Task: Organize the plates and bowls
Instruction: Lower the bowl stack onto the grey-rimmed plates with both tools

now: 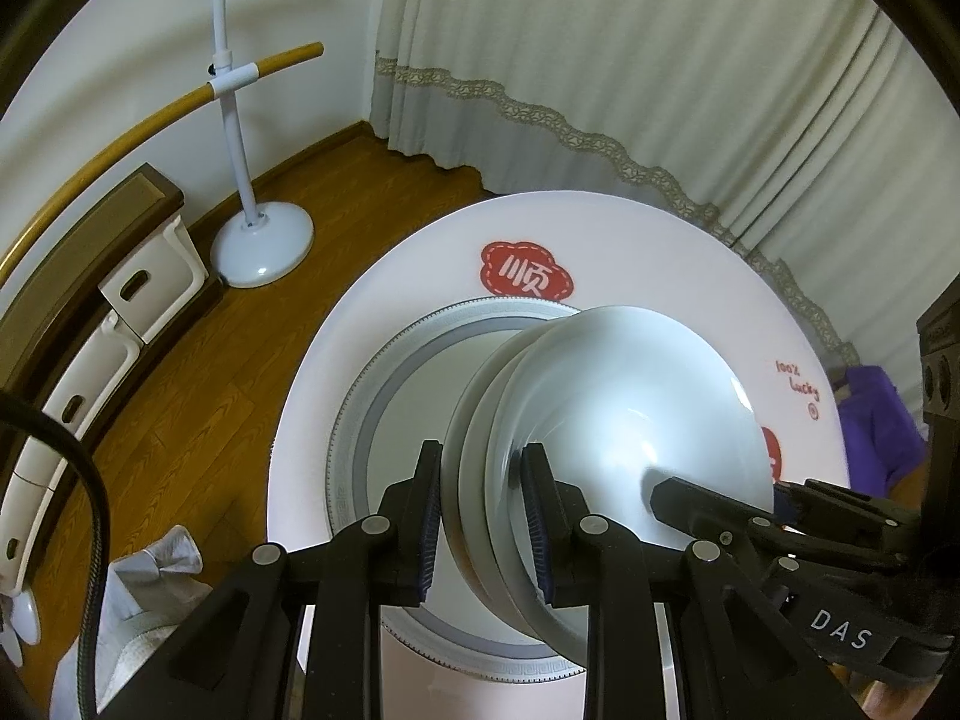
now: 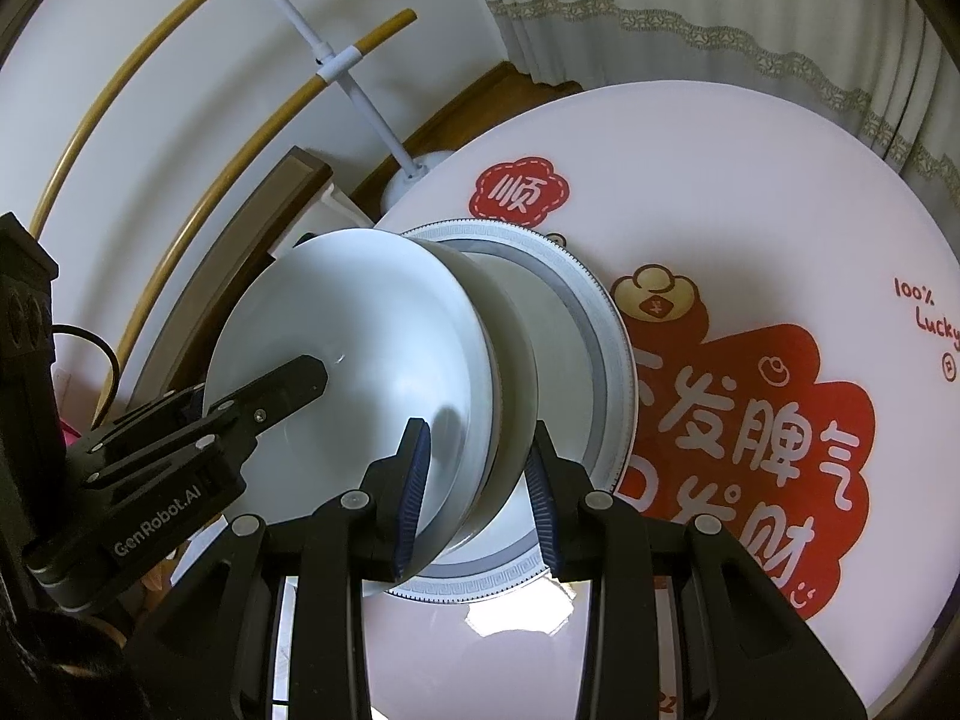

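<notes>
A nested stack of white bowls hangs tilted just above a grey-rimmed plate. That plate lies on the round white table with red printed signs. My left gripper is shut on the stack's near rim, one pad inside and one outside. From the opposite side, my right gripper clamps the rim in the same way. In the left wrist view, one of the right gripper's fingers reaches into the top bowl. In the right wrist view, one of the left gripper's fingers does the same.
A white stand with a round base stands on the wood floor beyond the table's left edge. White storage boxes line the wall under a wooden ledge. A curtain hangs behind the table, and a purple cloth lies at the right.
</notes>
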A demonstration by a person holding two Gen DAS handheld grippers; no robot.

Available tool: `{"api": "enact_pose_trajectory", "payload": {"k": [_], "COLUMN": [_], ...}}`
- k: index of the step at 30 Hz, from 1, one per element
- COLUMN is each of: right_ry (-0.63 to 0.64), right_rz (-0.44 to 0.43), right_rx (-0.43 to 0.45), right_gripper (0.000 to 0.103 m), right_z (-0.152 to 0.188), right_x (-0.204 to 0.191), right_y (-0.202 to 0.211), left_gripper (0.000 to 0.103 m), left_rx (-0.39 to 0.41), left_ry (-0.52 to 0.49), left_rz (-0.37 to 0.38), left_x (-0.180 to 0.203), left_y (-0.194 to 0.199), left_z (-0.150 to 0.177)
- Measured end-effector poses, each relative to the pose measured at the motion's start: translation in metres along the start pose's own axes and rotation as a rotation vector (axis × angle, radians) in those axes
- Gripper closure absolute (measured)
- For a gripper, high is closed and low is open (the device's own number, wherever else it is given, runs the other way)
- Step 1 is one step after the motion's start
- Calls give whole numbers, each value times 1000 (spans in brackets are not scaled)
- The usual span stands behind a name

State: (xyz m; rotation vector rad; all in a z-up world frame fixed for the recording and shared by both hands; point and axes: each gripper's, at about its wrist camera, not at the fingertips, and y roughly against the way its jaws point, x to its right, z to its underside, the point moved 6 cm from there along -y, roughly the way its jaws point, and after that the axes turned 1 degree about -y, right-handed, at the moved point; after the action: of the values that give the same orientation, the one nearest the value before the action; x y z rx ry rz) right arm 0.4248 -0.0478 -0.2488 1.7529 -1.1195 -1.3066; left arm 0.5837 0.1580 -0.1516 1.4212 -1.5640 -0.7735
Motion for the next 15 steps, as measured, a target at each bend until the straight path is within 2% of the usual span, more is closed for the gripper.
{"api": "enact_pose_trajectory", "payload": {"k": [15], "right_ry": [-9], "right_rz": [25], "right_rx": [20], "right_gripper": [67], "right_z": [-7], "right_x": [-2], "right_y": [0], "left_gripper": [81], "left_rx": [-10], "left_ry": [24], "left_rz": [14], "left_x": [-7], "left_y": [-4], "left_z": [-3]}}
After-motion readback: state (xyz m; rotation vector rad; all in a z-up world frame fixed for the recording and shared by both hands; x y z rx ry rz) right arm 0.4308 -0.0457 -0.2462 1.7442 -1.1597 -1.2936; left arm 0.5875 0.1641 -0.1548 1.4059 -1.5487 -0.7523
